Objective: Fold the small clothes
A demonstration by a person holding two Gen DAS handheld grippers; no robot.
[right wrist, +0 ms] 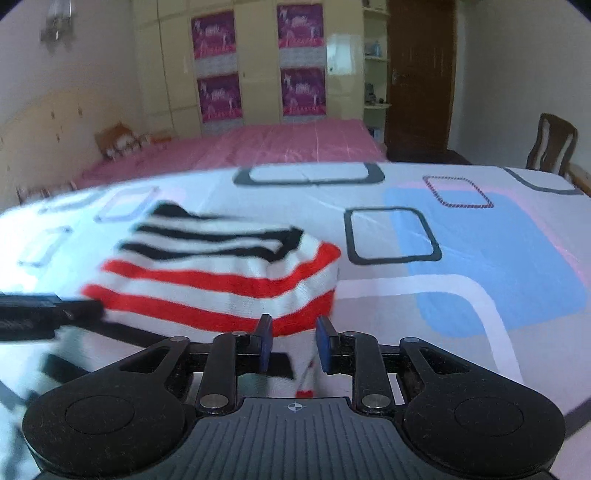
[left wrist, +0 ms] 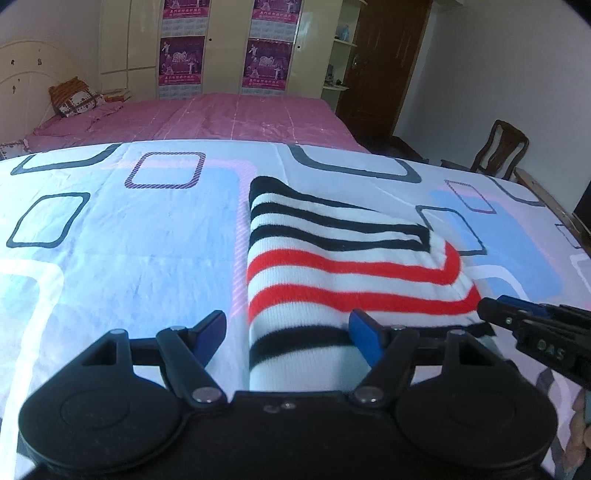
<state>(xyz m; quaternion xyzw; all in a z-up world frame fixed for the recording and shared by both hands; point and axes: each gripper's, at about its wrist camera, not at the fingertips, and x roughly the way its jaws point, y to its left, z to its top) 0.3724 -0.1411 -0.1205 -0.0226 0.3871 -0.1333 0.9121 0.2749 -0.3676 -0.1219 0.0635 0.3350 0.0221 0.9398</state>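
Now left gripper (left wrist: 286, 338) spread wide astride striped garment (left wrist: 343, 266); right gripper (right wrist: 293, 347) narrowed, maybe pinching garment edge, view blurred.

We note a bedroom. The near surface is covered by a white sheet (left wrist: 122, 236) printed with blue patches and dark rounded squares. Behind it stands a bed (left wrist: 221, 118) under a pink cover, with a patterned pillow (left wrist: 75, 98) at its cream headboard (left wrist: 22, 74). Along the far wall runs a cream wardrobe (left wrist: 129, 44) bearing four purple posters (left wrist: 264, 62). Beside it we record open shelves (left wrist: 341, 48) holding small items, then a dark wooden door (left wrist: 384, 66). The right wall (left wrist: 498, 66) is plain white. A wooden chair (left wrist: 498, 149) stands near it. A wall lamp (right wrist: 57, 22) hangs upper left in the right wrist view, blurred.
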